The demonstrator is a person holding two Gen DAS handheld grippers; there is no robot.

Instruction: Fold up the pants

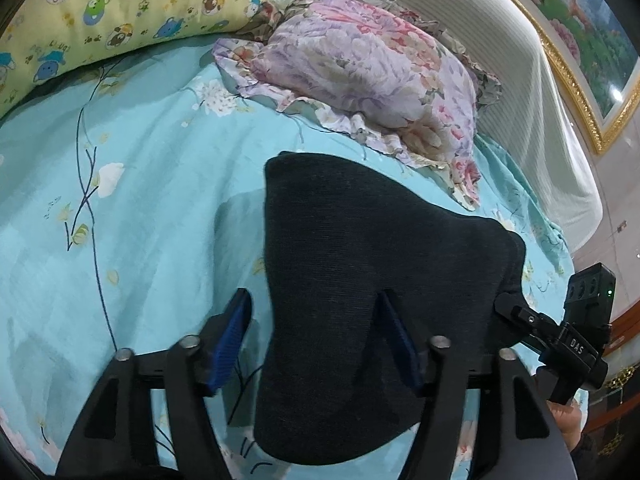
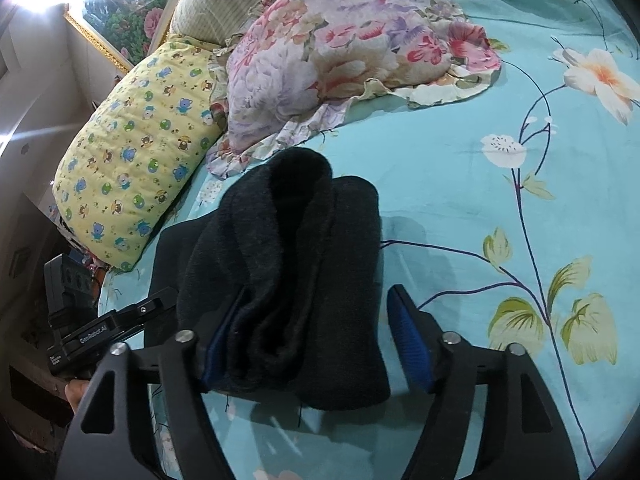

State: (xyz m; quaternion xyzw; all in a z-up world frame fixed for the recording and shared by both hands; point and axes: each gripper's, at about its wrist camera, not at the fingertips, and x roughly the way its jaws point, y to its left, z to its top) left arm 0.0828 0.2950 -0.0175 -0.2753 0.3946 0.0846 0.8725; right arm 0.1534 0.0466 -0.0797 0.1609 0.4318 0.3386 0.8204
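Pants (image 1: 360, 280): dark knit, folded into a compact bundle on turquoise floral sheet (image 1: 152, 184); lower centre of left wrist view, centre-left of right wrist view (image 2: 288, 280). In right wrist view, folded layers visible, rolled edge at top of bundle, near frilled hem of floral pillow (image 2: 352, 48).

Left gripper (image 1: 316, 312): fingers wide apart, blue pads facing inward. Left pad (image 1: 232, 340) over bare sheet, clear of the cloth. Right finger seen against the pants, dark on dark; contact with cloth not determinable. Nothing pinched between the pads.

Right gripper (image 2: 320, 312): fingers also spread wide. Left pad (image 2: 218, 344) right at the bundle's left edge, partly hidden by cloth; touching or just beside, cannot tell. Right pad (image 2: 408, 340) just beside the bundle's right edge, over sheet. Bundle lies between the fingers, no squeeze visible.

Each gripper visible from the other's camera: right at right edge of left wrist view (image 1: 568, 332), left at lower left of right wrist view (image 2: 100, 320).

Surroundings: floral pillow upper centre in left wrist view (image 1: 368, 72); yellow bear-print pillow upper left (image 1: 120, 12), left of frame in right wrist view (image 2: 136, 152). Striped headboard cover (image 1: 500, 52) and gilt-framed picture (image 1: 580, 40) upper right in left wrist view.
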